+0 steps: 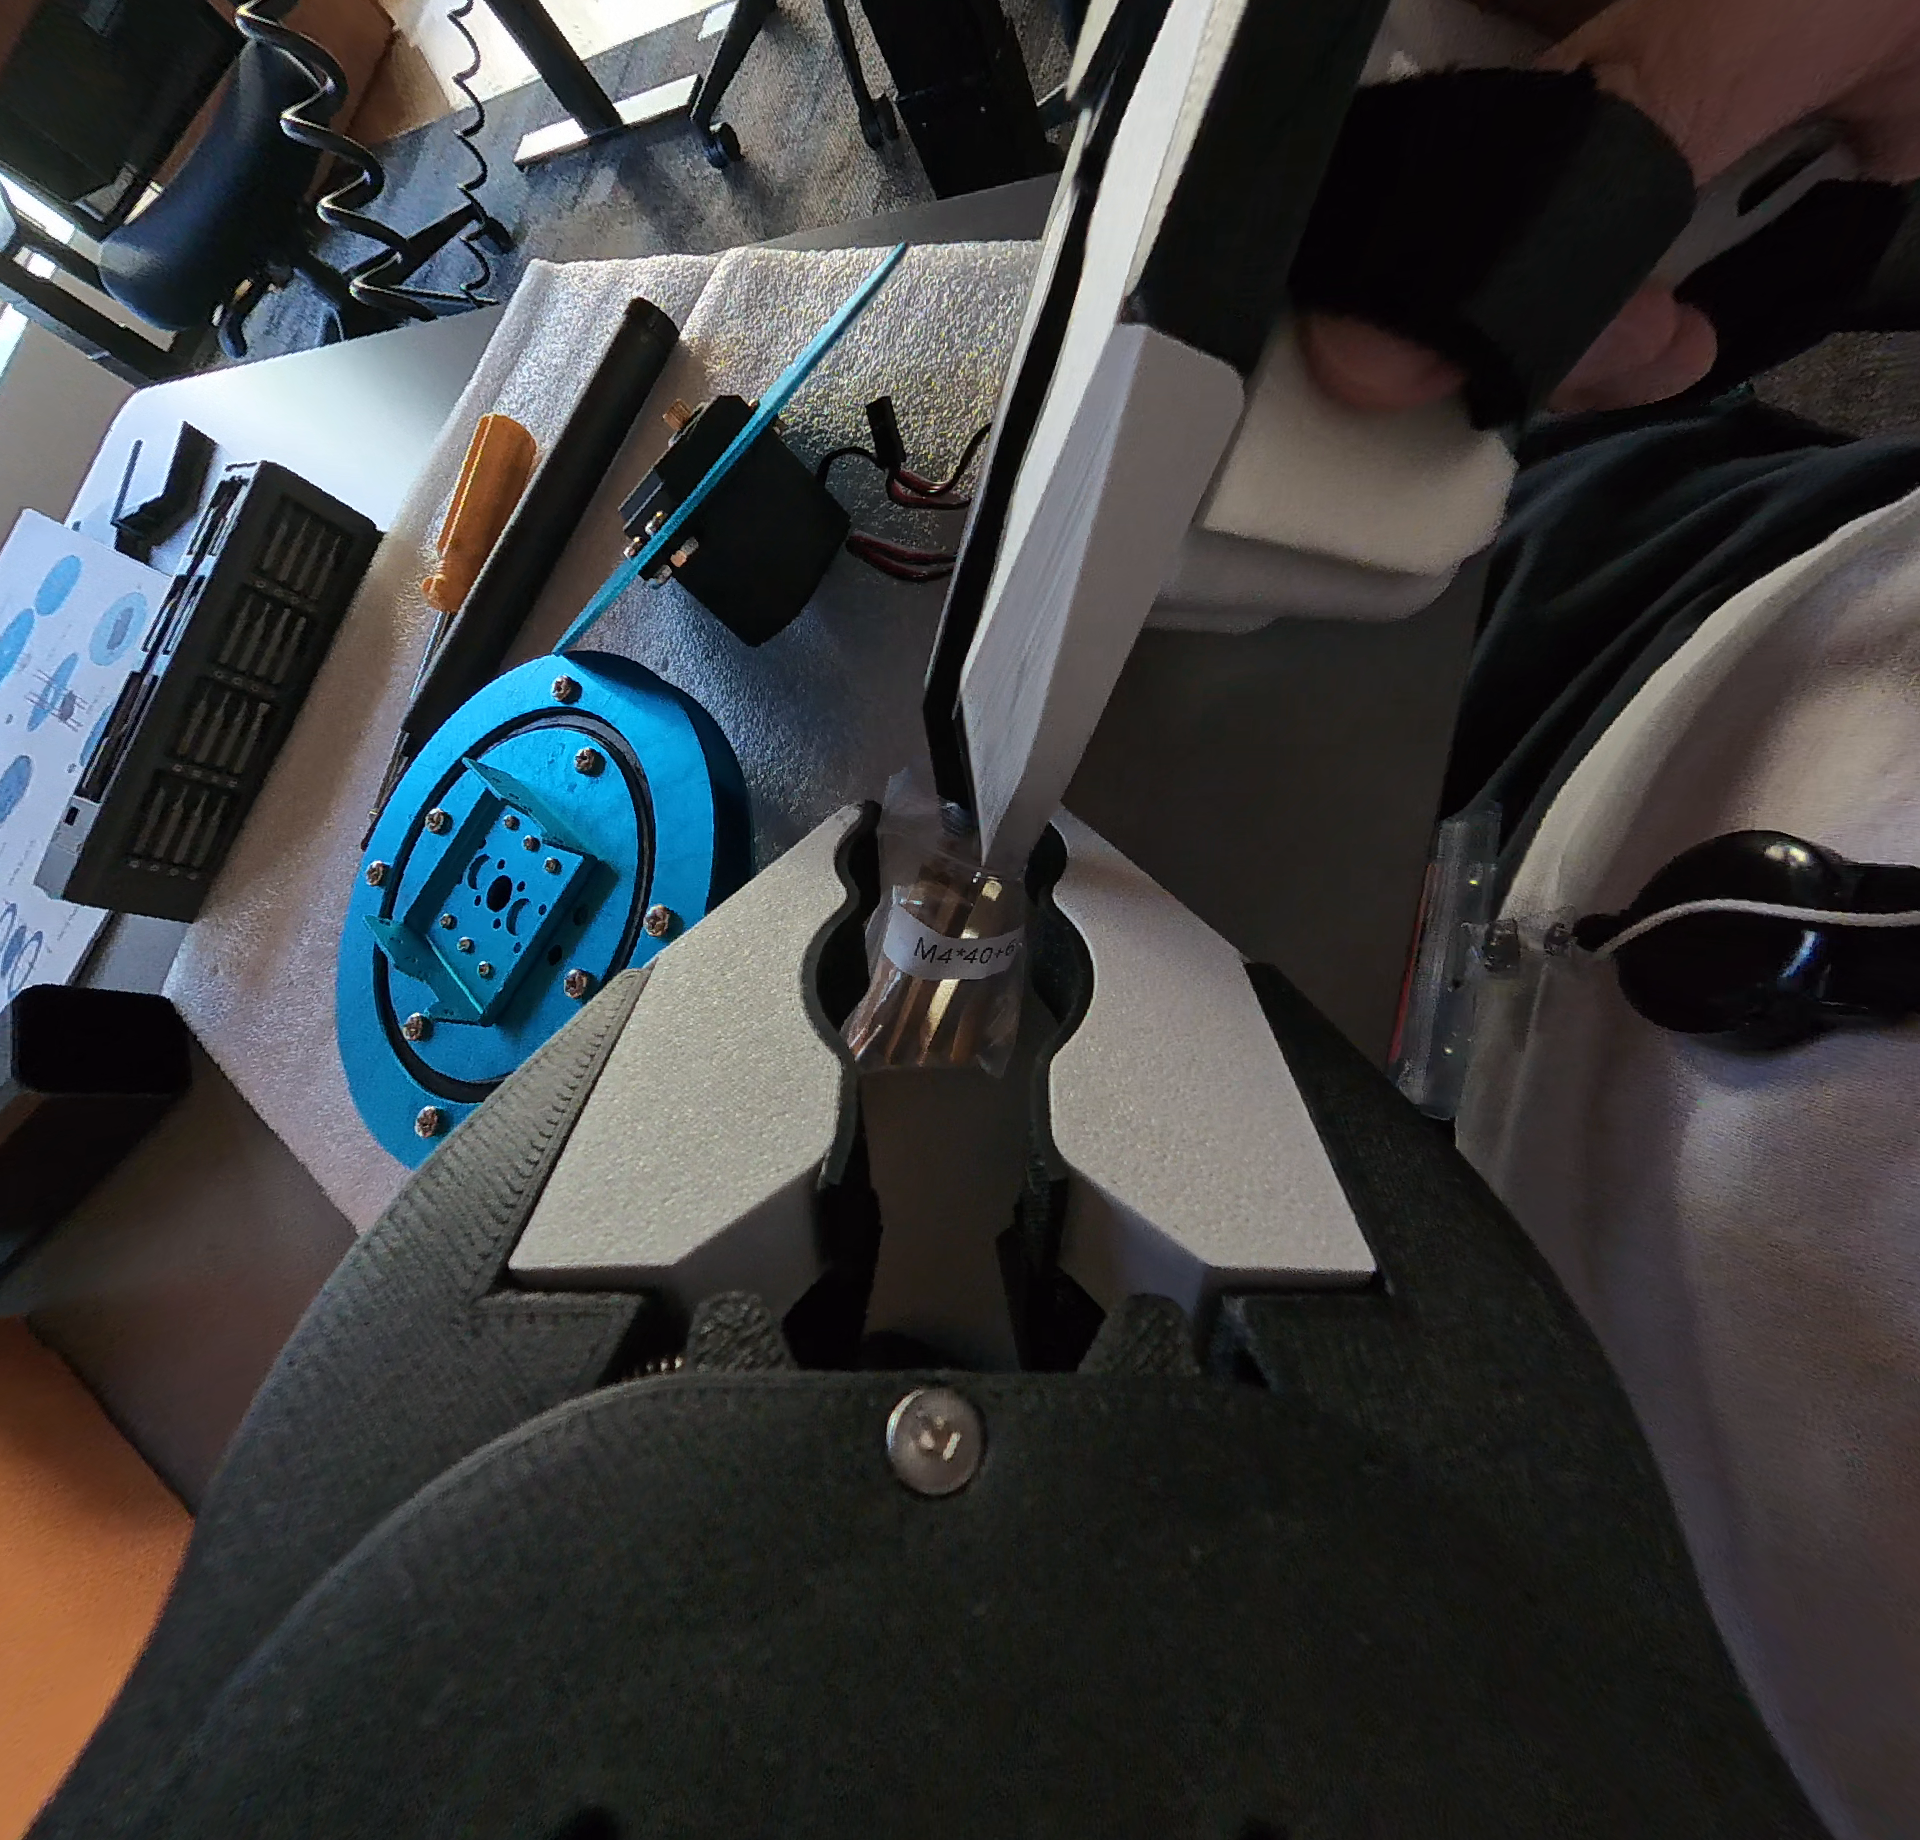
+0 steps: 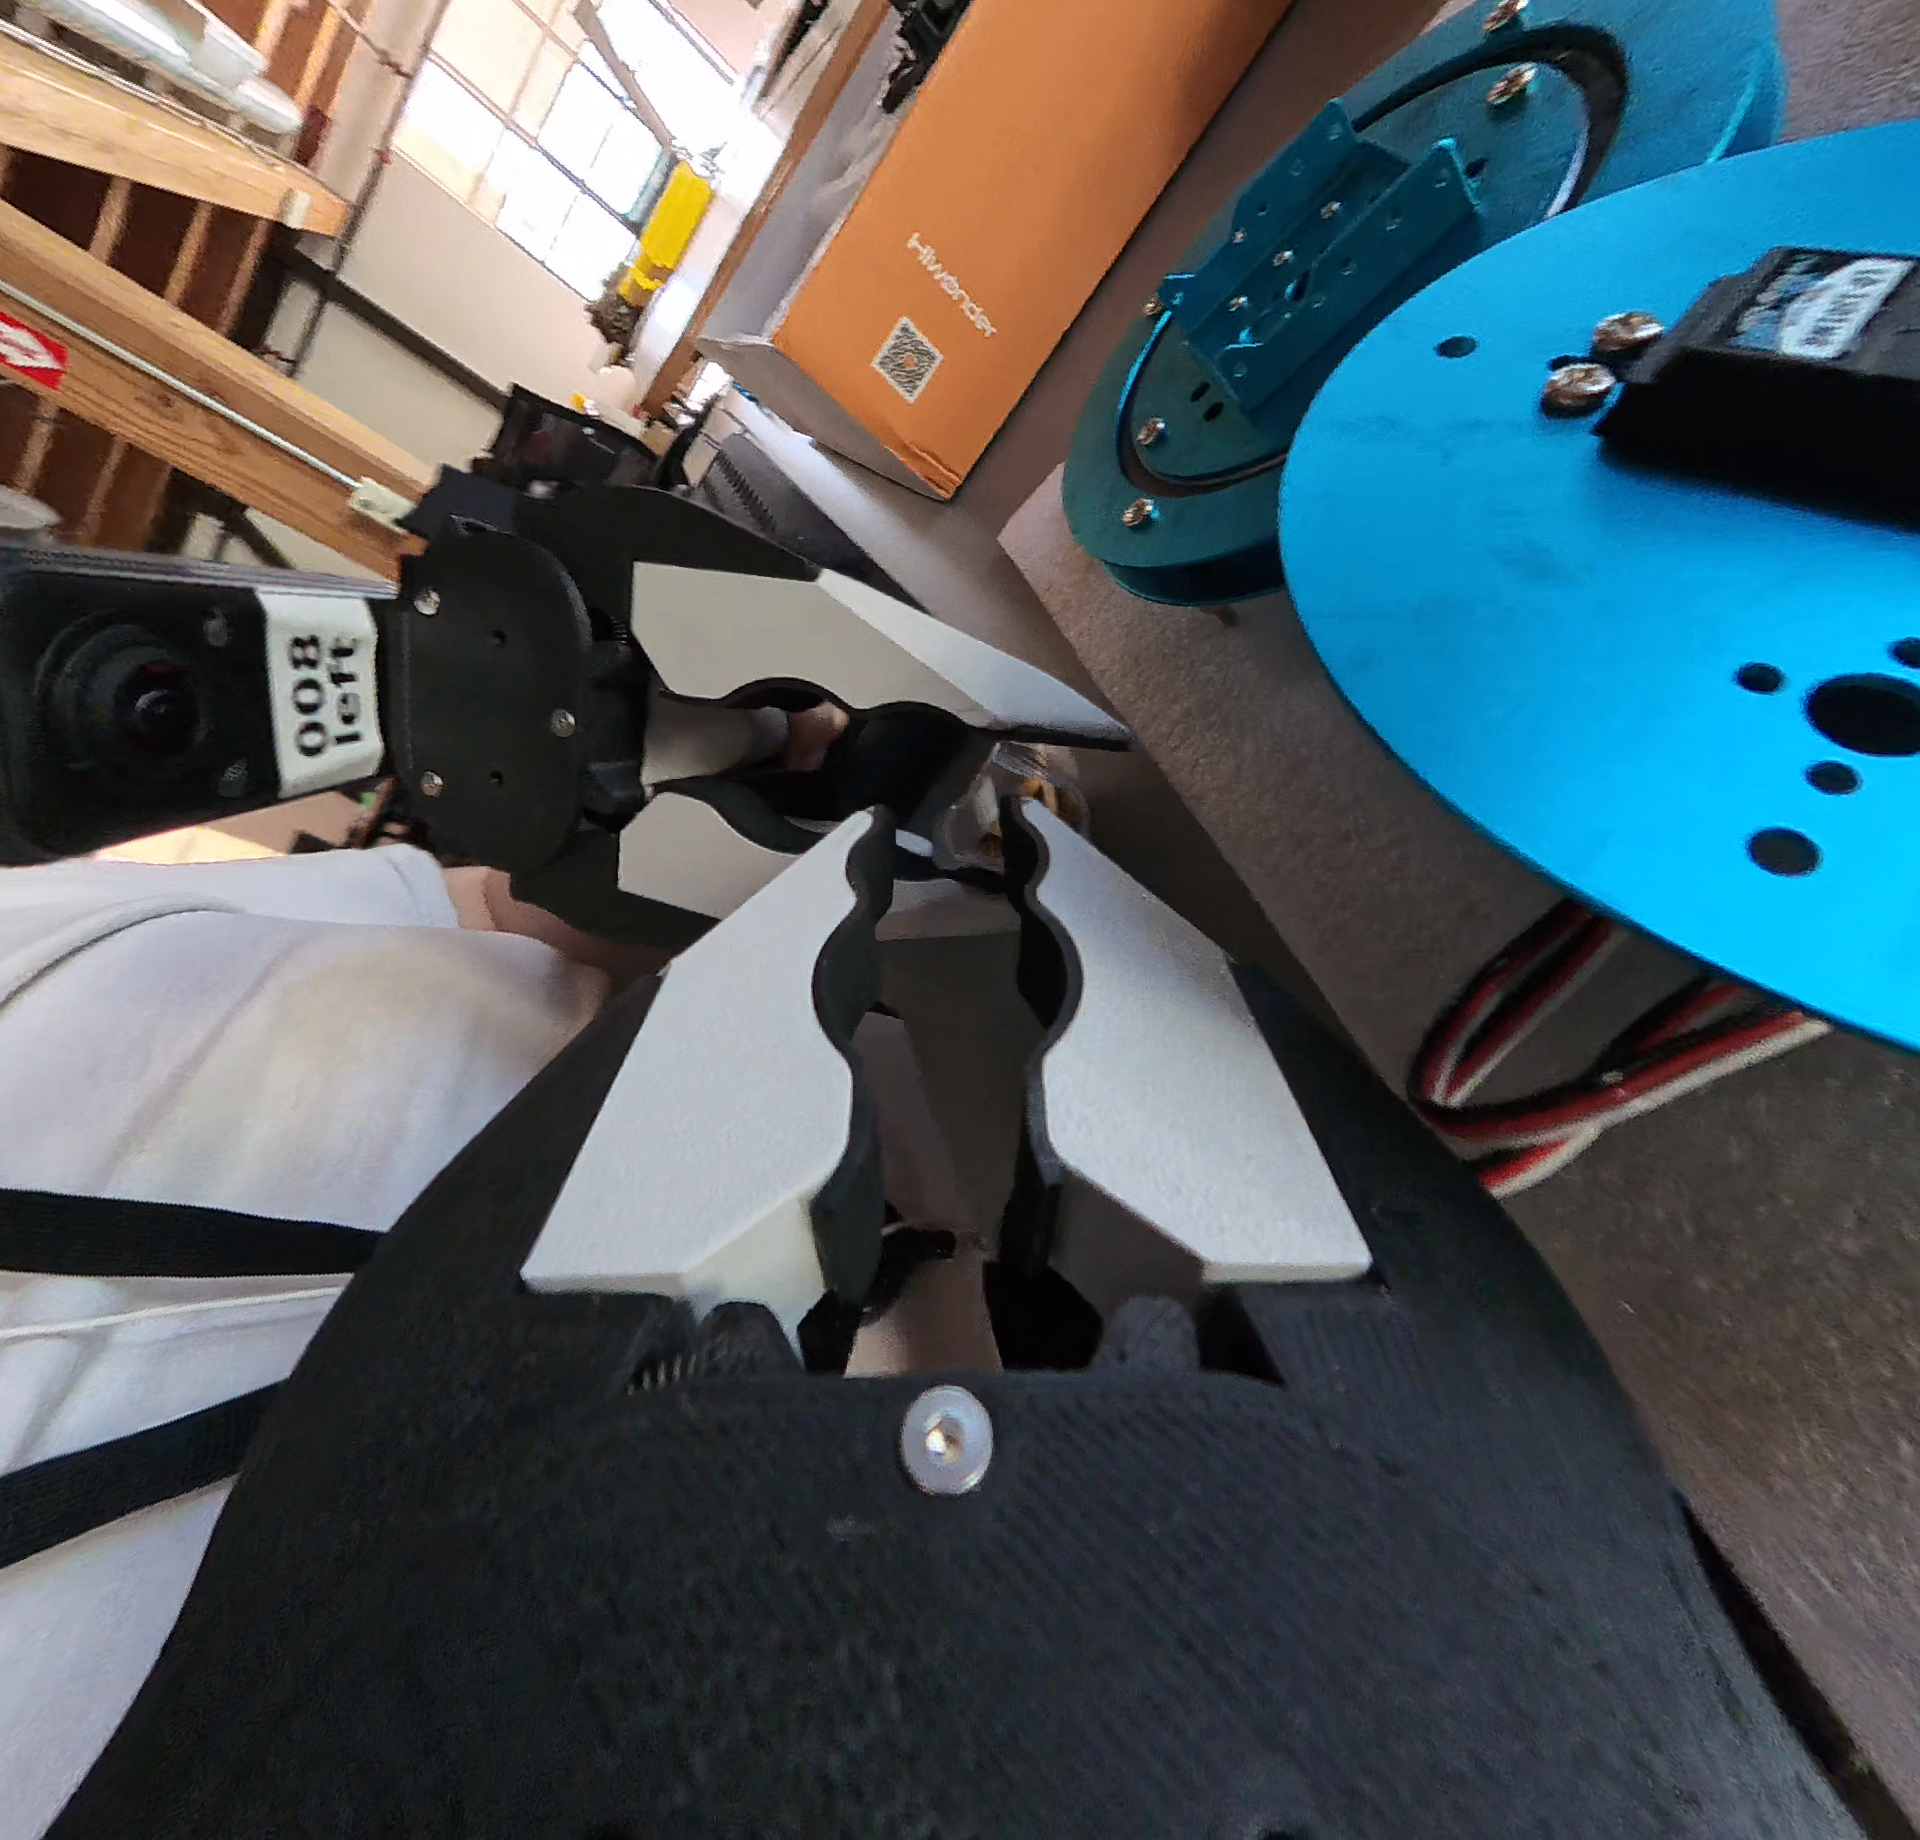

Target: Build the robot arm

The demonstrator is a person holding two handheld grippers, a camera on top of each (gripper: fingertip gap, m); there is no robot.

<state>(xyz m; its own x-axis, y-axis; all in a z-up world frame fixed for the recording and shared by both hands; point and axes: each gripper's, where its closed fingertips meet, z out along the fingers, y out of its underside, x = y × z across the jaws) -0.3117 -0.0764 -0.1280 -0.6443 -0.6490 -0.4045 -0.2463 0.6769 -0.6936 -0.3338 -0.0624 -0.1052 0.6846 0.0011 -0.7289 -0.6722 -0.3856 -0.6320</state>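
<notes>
My left gripper [image 1: 961, 834] is shut on a small clear plastic bag of brass standoffs [image 1: 935, 980] with a white label, and holds it upright between its pads. My right gripper [image 2: 948, 824] comes down from above; its white finger [image 1: 1049, 543] ends at the bag's crinkled top. Its jaws are nearly closed and seem to pinch that top end. In the right wrist view a bit of the bag [image 2: 1029, 780] shows just past the tips. The left gripper's body [image 2: 488, 678] is on the left there.
On the grey foam mat lie a blue round base with a bracket [image 1: 540, 907], a black servo [image 1: 748, 533] bolted to a blue disc [image 2: 1558, 647], an orange-handled screwdriver [image 1: 478, 512] and a black rod [image 1: 561, 502]. A bit case [image 1: 208, 689] lies left. An orange box [image 2: 1039, 180] stands behind. Less than 4 cm separates the two grippers' tips.
</notes>
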